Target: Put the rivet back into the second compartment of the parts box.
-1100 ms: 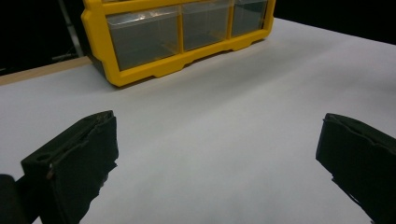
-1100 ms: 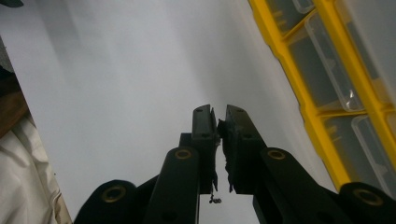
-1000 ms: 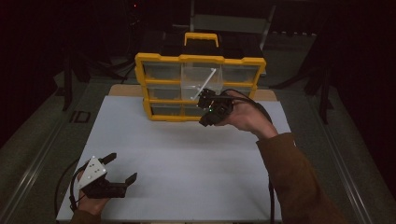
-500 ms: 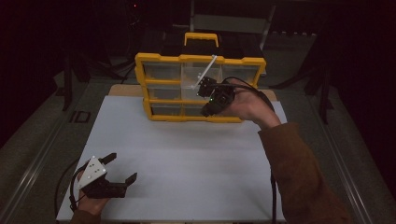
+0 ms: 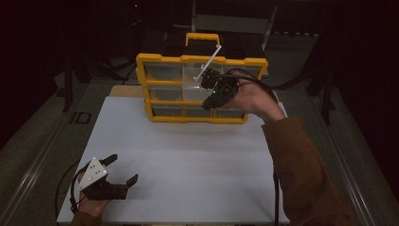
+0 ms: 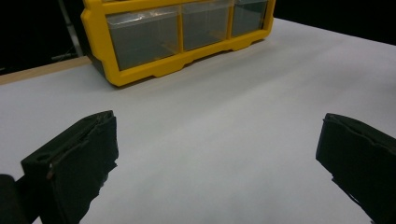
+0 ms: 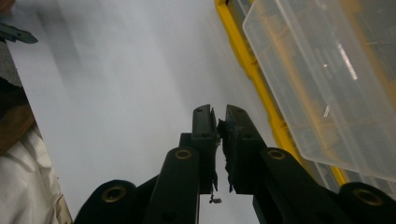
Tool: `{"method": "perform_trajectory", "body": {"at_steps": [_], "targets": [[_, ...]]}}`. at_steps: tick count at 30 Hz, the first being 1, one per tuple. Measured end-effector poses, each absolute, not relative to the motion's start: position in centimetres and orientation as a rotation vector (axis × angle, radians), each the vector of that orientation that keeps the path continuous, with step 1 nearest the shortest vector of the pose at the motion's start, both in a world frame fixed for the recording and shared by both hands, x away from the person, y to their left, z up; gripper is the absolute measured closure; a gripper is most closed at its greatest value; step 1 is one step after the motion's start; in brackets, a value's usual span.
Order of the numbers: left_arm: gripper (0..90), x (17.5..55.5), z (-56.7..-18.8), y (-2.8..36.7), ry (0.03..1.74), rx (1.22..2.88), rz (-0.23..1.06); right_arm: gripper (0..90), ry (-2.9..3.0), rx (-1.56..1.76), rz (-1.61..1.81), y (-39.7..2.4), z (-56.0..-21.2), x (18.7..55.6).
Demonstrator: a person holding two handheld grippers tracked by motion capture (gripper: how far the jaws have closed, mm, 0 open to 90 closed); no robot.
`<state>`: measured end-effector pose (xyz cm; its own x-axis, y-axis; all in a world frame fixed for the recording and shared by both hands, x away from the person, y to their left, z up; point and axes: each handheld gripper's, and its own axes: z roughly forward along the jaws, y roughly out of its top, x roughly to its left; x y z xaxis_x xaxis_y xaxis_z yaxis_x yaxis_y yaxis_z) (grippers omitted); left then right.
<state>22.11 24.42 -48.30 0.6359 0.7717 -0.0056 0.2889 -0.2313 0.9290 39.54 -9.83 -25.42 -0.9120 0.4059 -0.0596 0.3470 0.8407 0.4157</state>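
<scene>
Right tongs [image 5: 210, 80] look pressed together, lifting your organizer's clear lid [image 5: 207, 63]; left tongs [image 5: 121, 169] sit spread on the tabletop [image 5: 197, 155]. Organizer [image 5: 155, 87] stands upright, so it might tip backward.

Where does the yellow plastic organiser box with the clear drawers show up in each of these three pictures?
High view: the yellow plastic organiser box stands upright at the far middle of the white table.
Left gripper view: along the top edge, its bottom row of clear drawers faces the camera.
Right gripper view: down the right side, its yellow frame beside a clear plastic drawer that is lifted out.
Shared landmark: the white table.
</scene>
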Motion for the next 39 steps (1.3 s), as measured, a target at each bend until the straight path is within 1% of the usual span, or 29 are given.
{"method": "perform_trajectory", "body": {"at_steps": [27, 39], "targets": [[0.0, 22.1, -48.3, 24.4, 0.858, 1.800, 0.573, 82.8, 2.818, 0.666, 0.670, -10.4, -21.4, 41.4], [0.0, 22.1, -48.3, 24.4, 0.856, 1.802, 0.575, 82.8, 2.786, 0.761, 0.698, -10.3, -19.9, 42.9]]}}
